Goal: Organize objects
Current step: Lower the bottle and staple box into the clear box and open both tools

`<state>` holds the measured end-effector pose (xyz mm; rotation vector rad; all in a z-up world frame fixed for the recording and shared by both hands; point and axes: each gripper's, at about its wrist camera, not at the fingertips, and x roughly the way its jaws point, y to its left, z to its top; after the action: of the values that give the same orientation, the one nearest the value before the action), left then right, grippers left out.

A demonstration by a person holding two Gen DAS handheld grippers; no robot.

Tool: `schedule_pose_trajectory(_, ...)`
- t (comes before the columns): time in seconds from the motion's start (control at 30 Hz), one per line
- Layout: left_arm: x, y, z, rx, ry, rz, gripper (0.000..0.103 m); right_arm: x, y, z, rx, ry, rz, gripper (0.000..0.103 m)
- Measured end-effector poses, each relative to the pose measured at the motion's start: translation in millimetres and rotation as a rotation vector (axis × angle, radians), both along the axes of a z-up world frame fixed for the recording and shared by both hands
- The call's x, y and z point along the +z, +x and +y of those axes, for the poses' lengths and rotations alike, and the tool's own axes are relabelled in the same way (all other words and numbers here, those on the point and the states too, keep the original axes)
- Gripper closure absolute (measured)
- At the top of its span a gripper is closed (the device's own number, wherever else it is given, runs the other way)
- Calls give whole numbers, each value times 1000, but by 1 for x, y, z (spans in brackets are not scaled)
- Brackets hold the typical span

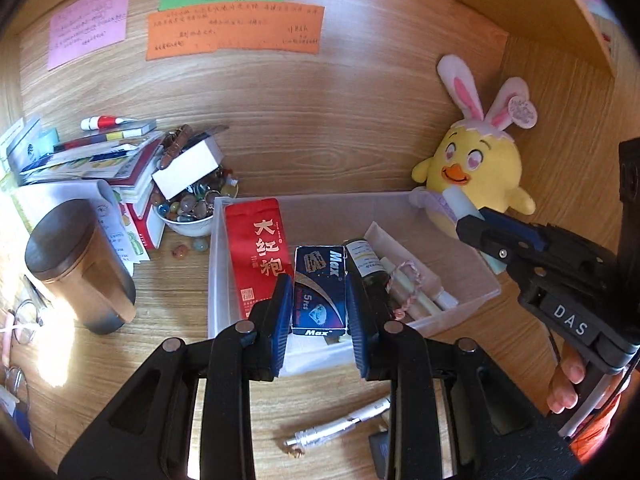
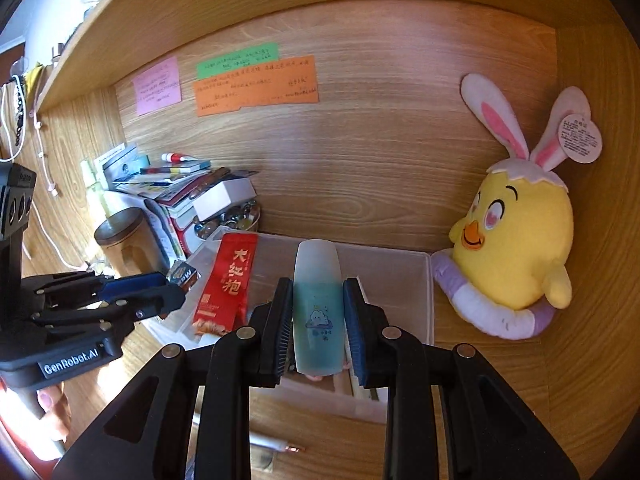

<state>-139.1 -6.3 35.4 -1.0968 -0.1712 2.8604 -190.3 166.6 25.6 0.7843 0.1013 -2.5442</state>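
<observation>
Clamped in my left hand-held gripper (image 1: 319, 292) is a small blue cardboard "Max" box (image 1: 319, 280), light and crushable, best pinched across its 2 flat faces. My right hand-held gripper (image 2: 318, 312) grips a frosted teal plastic bottle (image 2: 318, 304) at mid-body; it looks smooth, likely slippery. Both hover over the clear plastic bin (image 2: 400, 264) on the bench (image 1: 172, 308).

- Warm daylight enters from my left; a blown-out patch glares on the tabletop (image 1: 60, 360) beside the dark-lidded canister (image 1: 76, 264).
- Canister's near side stands in shadow.
- Both views bend strongly at the edges, with black vignetted corners.
- Centre is sharp; rims soften.
</observation>
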Motion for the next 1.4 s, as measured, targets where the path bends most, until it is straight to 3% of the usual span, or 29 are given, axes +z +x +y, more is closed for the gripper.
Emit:
schedule_pose_trajectory(0.47,-30,-38,10,-22,-14,-87,76,-46,-42,-3,-46,74,-118,80)
schedule_pose_trajectory(1.07,-38,-41,6,-34,18,-83,74,-67,-44,-21,-33,167,-130,80)
schedule_pose_trajectory(1.2,-34,-37,2,-13,31,-63,56,-67,-45,-19,-36,166,-143,68)
schedule_pose_trajectory(1.27,-31,-36,1,-8,30,-59,56,-63,-43,-17,-35,162,-132,67)
schedule_pose_trajectory(1.4,-23,-26,-1,-14,48,-33,51,-49,-37,-11,-43,120,-102,53)
